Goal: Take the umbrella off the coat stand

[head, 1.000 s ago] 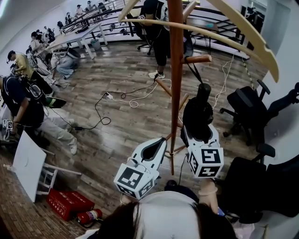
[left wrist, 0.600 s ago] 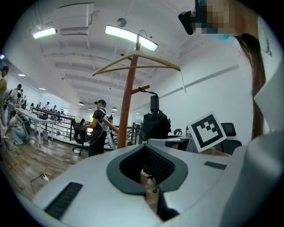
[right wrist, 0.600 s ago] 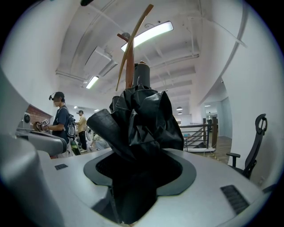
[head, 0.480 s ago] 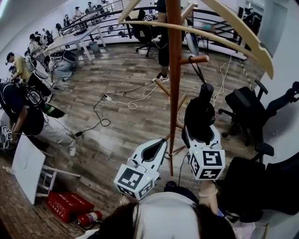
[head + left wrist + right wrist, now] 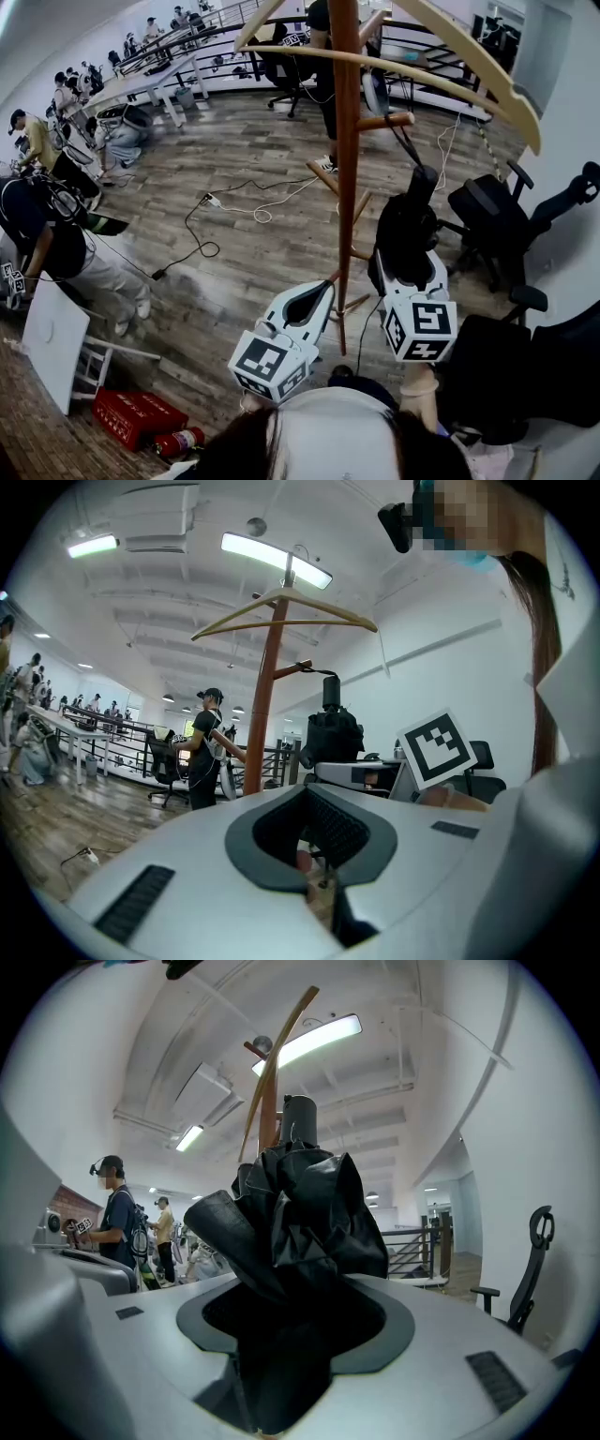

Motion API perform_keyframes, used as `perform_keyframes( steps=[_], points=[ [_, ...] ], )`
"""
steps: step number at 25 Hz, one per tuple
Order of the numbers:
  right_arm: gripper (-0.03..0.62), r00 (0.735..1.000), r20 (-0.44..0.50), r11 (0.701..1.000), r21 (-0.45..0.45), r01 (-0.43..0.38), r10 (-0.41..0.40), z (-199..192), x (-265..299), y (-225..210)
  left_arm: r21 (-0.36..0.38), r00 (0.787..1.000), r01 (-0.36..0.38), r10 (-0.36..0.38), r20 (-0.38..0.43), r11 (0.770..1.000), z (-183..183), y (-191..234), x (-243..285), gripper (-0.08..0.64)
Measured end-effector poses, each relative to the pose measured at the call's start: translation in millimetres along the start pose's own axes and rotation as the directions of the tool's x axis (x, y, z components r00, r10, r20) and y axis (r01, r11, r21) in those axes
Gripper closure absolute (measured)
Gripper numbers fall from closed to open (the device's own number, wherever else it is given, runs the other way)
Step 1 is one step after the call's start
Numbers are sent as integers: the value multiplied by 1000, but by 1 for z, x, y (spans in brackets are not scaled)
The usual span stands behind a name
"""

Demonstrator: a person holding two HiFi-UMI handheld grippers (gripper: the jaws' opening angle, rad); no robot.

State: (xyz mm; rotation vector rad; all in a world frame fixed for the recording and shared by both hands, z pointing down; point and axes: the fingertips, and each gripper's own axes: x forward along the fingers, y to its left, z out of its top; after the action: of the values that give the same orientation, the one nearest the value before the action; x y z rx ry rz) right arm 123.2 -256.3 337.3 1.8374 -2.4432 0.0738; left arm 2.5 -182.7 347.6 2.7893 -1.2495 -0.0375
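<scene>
A folded black umbrella (image 5: 405,234) stands upright beside the wooden coat stand (image 5: 347,141), just right of its pole. A thin strap runs from the umbrella's top up to a short peg (image 5: 386,121). My right gripper (image 5: 406,270) is shut on the umbrella's lower body, which fills the right gripper view as crumpled black fabric (image 5: 300,1222). My left gripper (image 5: 323,289) hangs level, left of the pole's foot. Its jaws meet at the tips with nothing between them. From the left gripper view, the umbrella (image 5: 330,733) shows under the peg (image 5: 302,667).
Long curved hanger arms (image 5: 469,66) spread from the stand's top over my grippers. Black office chairs (image 5: 487,220) crowd the right side. Cables (image 5: 202,244) trail over the wooden floor. People (image 5: 47,234) work at the left near a white board (image 5: 52,333) and a red box (image 5: 131,412).
My right gripper, still gripping the umbrella, has drifted a little up and away from the pole. The left gripper has kept still.
</scene>
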Motion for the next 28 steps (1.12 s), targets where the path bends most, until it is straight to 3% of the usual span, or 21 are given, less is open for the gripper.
perform_keyframes(
  steps=[28],
  points=[
    [331, 998, 41, 999, 0, 52, -52, 12, -18, -7, -4, 1000, 25, -25, 7, 1000, -2, -9, -10, 551]
  ],
)
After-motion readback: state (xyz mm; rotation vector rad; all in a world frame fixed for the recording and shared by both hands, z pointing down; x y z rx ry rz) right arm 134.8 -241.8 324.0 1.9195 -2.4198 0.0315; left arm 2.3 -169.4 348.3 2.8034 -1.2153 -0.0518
